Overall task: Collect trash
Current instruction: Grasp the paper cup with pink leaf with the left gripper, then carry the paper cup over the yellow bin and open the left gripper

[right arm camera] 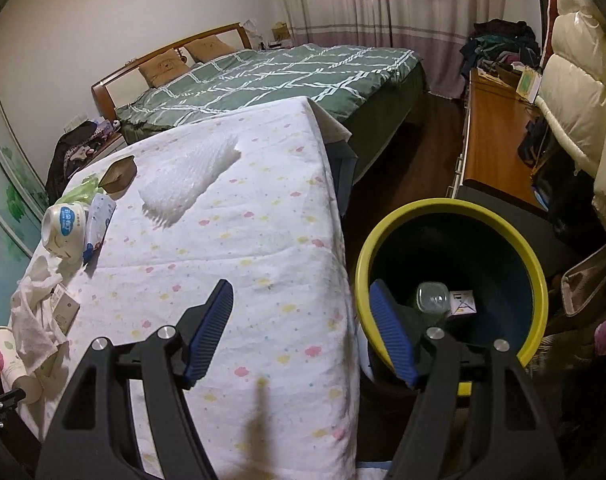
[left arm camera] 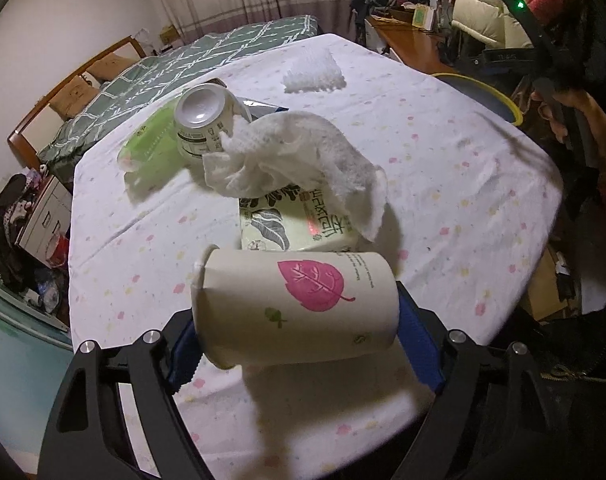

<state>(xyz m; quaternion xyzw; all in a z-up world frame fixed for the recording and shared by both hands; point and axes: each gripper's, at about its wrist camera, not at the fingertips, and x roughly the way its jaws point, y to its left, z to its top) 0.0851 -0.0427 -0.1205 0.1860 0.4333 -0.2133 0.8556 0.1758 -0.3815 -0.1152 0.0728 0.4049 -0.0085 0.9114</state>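
The left gripper (left arm camera: 299, 344) clamps the paper cup (left arm camera: 295, 312) sideways, the right gripper (right arm camera: 303, 332) gapes empty, and too much squeeze may crush the cup before the bin (right arm camera: 535, 264).

Table (right arm camera: 263, 248) under a spotted white cloth

On it lay a can (left arm camera: 201, 120), tissue pack (left arm camera: 299, 220), crumpled tissue (left arm camera: 303, 148) — and foam sheet (right arm camera: 191, 180).
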